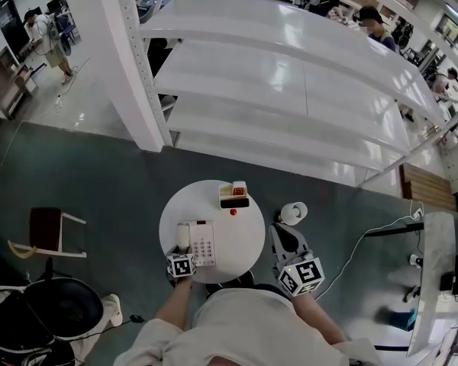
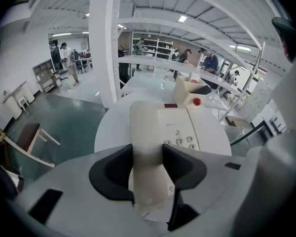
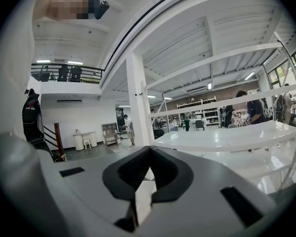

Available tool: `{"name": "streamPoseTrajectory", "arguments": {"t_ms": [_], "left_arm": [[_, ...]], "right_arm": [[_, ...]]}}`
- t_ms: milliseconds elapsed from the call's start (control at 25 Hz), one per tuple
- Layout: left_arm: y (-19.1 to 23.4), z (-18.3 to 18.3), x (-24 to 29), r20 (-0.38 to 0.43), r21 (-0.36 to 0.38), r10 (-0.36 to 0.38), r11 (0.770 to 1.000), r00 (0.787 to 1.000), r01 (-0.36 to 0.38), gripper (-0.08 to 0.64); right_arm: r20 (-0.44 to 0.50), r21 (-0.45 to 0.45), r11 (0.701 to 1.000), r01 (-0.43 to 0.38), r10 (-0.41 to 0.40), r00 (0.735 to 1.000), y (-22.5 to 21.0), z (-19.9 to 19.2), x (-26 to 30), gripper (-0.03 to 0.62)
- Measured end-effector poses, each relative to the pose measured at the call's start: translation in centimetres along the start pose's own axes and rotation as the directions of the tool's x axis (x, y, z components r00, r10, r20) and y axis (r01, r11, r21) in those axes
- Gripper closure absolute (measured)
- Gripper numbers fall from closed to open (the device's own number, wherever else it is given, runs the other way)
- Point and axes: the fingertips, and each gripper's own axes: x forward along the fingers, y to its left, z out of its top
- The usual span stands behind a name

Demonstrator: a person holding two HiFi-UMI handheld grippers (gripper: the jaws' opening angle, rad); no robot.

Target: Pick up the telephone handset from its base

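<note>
Handset (image 2: 146, 127) clamped in left gripper (image 2: 148, 154) fingers — resting on its base (image 2: 185, 127), 8 o'clock on round surface (image 1: 240, 242). Right gripper (image 3: 147, 154) fingers closed, empty — beyond surface's 4 o'clock edge.

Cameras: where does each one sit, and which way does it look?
Head view: on the person's head, looking steeply down at the table; shows arms, left gripper, right gripper.
Left gripper view: on that gripper, looking along jaws closed on the handset.
Right gripper view: on that gripper, facing white shelves; jaws together.
Shared: telephone, in head and left gripper views.
</note>
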Motion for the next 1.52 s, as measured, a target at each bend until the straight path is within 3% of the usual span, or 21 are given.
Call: {"name": "streamPoseTrajectory", "arguments": {"t_ms": [320,680,840,1120,1520], "left_arm": [[-0.3,0.7,-1.4,0.058,-0.023,-0.001,1.000,0.998,0.002,0.362],[-1.5,2.0,-4.1,0.181,-0.051,-0.049,0.997,0.982,0.060,0.362],[-2.6,2.5,-5.7,0.262,-0.066,-0.117,0.988,0.958,0.138,0.362],[-3.2,3.2,-9.7,0.370,-0.137,-0.110,0.976,0.922,0.172,0.362],[-4.1,5.8,-17.0,0.543,-0.178,-0.109,0.954,0.833,0.241,0.364]], "right_arm": [[0.006,0.005,1.000,-0.014,0.014,1.000,0.3,0.0,-0.6,0.583],[0.018,0.012,0.999,-0.042,0.042,0.999,0.6,-0.3,-1.3,0.583],[0.022,0.011,0.998,-0.067,0.067,0.998,0.9,-0.4,-1.3,0.583],[0.027,0.017,0.992,-0.129,0.128,0.991,2.1,-0.6,-1.0,0.583],[0.029,0.014,0.975,-0.222,0.221,0.975,3.8,-0.6,-0.4,0.583]]}}
